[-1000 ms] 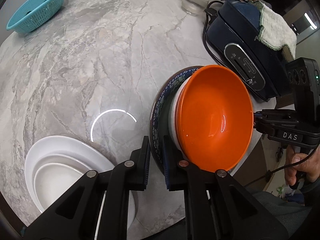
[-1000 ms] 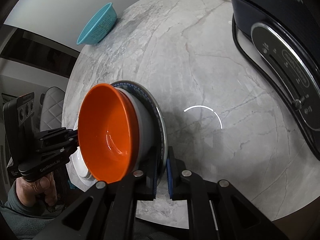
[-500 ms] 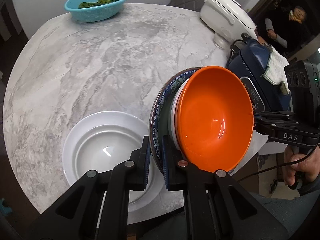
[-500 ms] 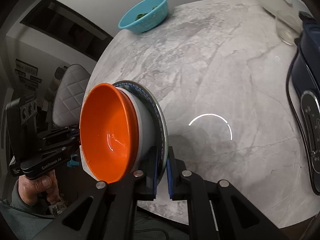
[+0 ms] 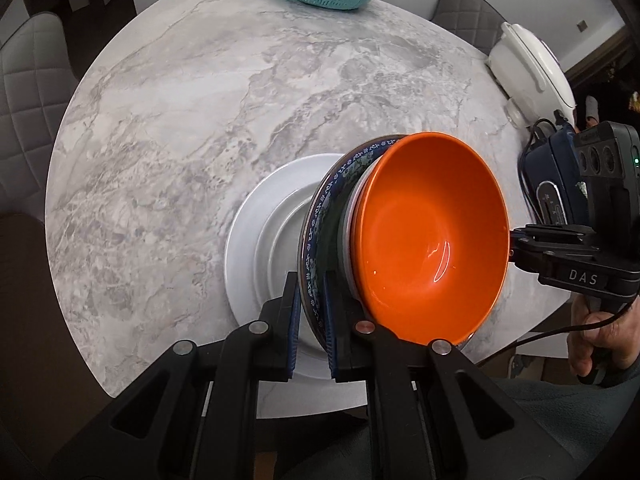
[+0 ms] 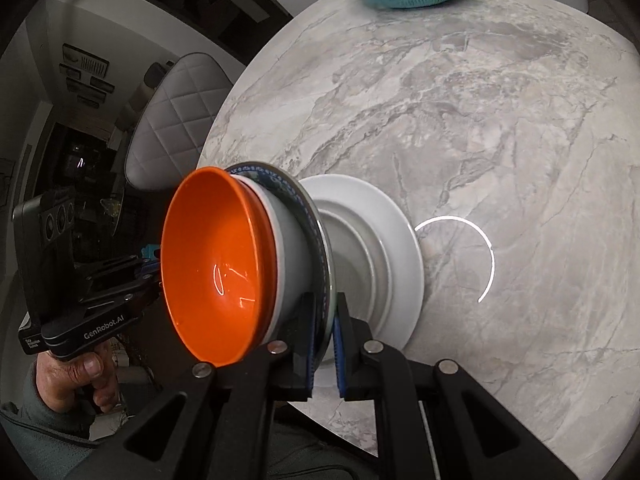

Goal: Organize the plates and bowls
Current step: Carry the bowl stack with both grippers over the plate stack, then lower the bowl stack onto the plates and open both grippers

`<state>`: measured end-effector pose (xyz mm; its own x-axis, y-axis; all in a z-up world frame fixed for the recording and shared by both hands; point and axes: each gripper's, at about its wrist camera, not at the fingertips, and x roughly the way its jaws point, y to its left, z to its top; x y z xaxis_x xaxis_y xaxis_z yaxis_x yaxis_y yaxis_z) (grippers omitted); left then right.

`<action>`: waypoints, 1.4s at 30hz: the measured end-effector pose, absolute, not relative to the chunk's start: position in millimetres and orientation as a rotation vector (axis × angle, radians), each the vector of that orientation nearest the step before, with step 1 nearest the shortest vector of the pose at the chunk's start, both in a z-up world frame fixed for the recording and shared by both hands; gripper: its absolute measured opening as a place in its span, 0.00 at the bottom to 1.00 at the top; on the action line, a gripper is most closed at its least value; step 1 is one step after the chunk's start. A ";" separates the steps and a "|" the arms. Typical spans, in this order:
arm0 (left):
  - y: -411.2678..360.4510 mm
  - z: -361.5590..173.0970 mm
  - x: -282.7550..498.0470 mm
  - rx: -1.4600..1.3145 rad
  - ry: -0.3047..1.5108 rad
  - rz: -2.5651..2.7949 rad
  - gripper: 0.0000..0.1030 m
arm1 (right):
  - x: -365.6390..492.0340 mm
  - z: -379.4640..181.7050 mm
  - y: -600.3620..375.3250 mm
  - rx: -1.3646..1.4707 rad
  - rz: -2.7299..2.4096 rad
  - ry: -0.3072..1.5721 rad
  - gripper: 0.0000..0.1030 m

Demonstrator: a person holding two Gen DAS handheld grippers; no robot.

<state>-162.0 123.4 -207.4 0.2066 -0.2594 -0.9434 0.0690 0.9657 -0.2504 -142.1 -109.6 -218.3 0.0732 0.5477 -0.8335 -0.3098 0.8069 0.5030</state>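
One round grey marble table (image 5: 192, 128), quilted chairs (image 6: 176, 116).

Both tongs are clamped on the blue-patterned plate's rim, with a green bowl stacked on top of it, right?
Not quite. The top bowl is orange, not green, as the left wrist view shows. Both the left tongs and the right tongs do clamp the blue-patterned plate by its rim.

Even, fairly bright indoor light on my marble table (image 5: 180, 128). Ring-shaped specular arc on the tabletop (image 6: 476, 256), probably an overhead ring lamp. Small glare streaks inside the orange bowl (image 5: 436, 240). Soft shadows only. Strong fisheye bending, dark vignette at corners. Room behind the grey chair (image 6: 176, 116) is dim. Focus looks sharp throughout.
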 end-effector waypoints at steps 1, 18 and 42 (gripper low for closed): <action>126.7 -215.3 -162.3 -0.178 1.356 -0.225 0.08 | -141.8 -224.0 -105.7 0.213 0.648 1.364 0.10; 128.9 -273.7 -149.5 -0.156 1.409 -0.241 0.09 | -133.1 -279.2 -82.6 0.178 0.583 1.436 0.11; 154.7 -165.0 -182.0 -0.048 0.889 -0.089 0.65 | -154.5 -217.9 -114.3 0.173 0.458 1.239 0.81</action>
<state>-182.0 154.7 -165.0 0.6269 -0.0978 -0.7729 0.0578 0.9952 -0.0791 -154.5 -114.3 -217.9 0.2492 0.4262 -0.8697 -0.2420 0.8969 0.3702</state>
